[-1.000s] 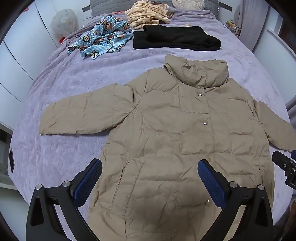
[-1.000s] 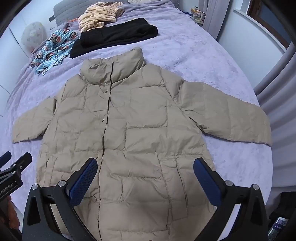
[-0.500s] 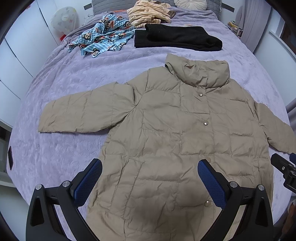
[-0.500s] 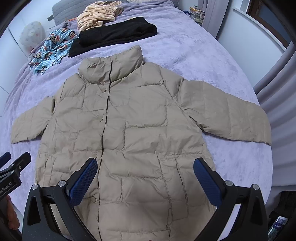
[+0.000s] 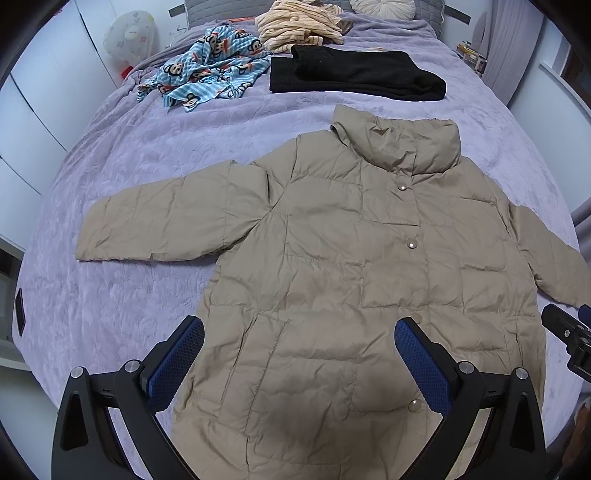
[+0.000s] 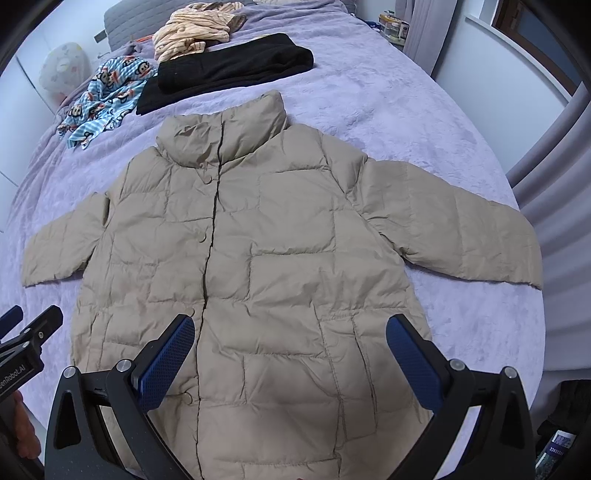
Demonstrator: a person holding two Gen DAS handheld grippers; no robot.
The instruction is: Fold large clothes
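Observation:
A beige quilted puffer jacket (image 5: 332,266) lies flat and face up on the purple bed (image 5: 122,295), buttoned, collar away from me, both sleeves spread out to the sides. It also shows in the right wrist view (image 6: 280,258). My left gripper (image 5: 299,354) is open and empty, held above the jacket's lower left part. My right gripper (image 6: 290,354) is open and empty above the jacket's lower middle. The right gripper's tip shows at the right edge of the left wrist view (image 5: 565,328); the left gripper's tip shows at the left edge of the right wrist view (image 6: 29,332).
At the head of the bed lie a folded black garment (image 5: 354,75), a blue monkey-print garment (image 5: 207,79) and a cream striped garment (image 5: 295,24). White cupboards (image 5: 26,122) stand left of the bed. A wall and grey curtain (image 6: 546,155) are on the right.
Both grippers have drawn back and tilted slightly, so the jacket sits a little lower and farther in both views. The jacket has not moved. Both grippers stay open.

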